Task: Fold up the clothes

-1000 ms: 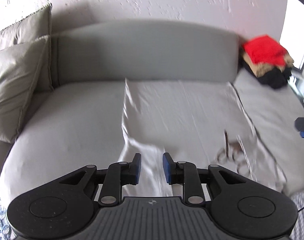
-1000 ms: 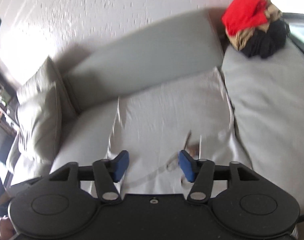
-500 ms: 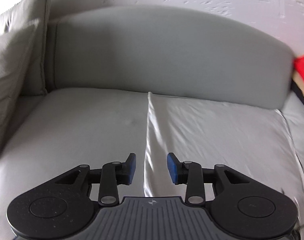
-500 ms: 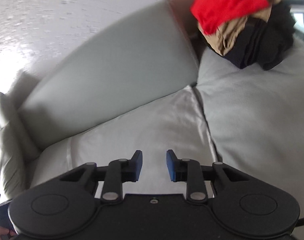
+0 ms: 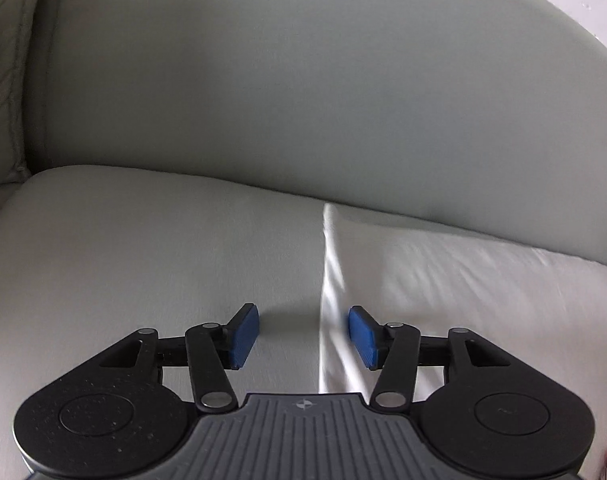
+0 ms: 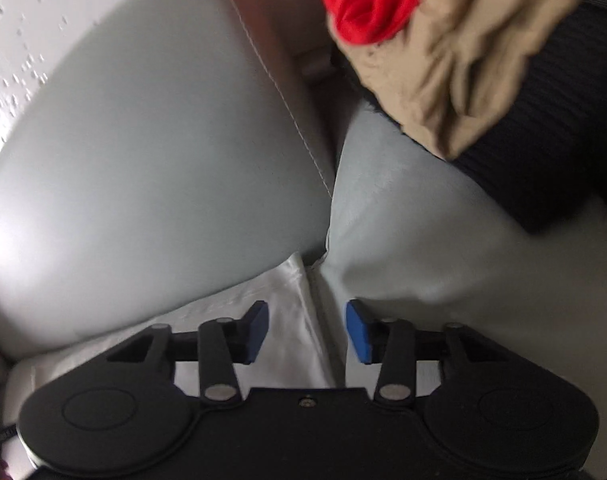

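Cloth [image 5: 443,280] lies flat and unfolded on the sofa [image 5: 143,260], lower right of the frame, both grippers [image 5: 304,336] [image 6: 307,332] open over its far corners, so folding seems only beginning, pile [image 6: 463,60] untouched.

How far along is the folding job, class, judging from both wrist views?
Done: a pale garment lies spread flat on the sofa seat. In hand: the left gripper and right gripper, both open and empty, straddle its far left and right edges near the backrest. Left: the fold itself, plus the heap of red, tan and black clothes.
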`<state>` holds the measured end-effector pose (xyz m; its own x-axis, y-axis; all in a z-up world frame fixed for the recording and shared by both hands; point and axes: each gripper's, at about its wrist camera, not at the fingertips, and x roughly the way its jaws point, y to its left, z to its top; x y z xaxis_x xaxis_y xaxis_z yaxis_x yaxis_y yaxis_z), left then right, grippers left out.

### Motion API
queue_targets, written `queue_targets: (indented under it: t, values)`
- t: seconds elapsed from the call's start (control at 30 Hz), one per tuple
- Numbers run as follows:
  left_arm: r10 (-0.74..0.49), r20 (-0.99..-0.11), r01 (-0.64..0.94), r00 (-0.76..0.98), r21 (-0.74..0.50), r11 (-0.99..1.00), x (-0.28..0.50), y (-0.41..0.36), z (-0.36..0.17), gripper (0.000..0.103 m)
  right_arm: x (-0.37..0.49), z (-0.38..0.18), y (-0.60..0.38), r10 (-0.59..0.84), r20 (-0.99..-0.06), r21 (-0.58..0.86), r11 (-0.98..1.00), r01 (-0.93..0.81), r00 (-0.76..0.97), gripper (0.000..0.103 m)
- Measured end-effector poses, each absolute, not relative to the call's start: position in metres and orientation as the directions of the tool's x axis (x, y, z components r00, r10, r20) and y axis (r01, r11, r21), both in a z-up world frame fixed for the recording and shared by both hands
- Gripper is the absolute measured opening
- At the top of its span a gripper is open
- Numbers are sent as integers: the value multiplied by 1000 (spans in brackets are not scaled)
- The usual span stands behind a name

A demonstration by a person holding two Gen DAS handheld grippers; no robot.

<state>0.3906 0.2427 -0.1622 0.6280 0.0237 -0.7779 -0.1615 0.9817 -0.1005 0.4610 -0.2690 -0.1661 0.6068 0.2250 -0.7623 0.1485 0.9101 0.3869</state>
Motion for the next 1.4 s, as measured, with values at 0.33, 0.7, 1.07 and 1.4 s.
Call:
queue_targets:
  t: [0.33, 0.7, 1.07, 1.4]
  values:
    - [-80, -772, -101, 630, -183, 978, 418, 238, -159, 31, 488, -177, -271, 281, -782, 398, 912, 99, 556, 35]
    - [-40, -752, -77, 658, -121, 990, 429, 214, -154, 2, 505, -193, -242, 245, -790, 266, 963, -46, 562, 19]
    - [-18, -664, -41, 747, -73, 996, 350, 202, -85, 2, 416, -116, -254, 276, -673, 331, 942, -54, 686, 4]
    - [-113, -662, -87, 741, -260, 962, 197, 217, -28, 3, 260, -26, -296, 313, -634, 472, 881, 33, 707, 4]
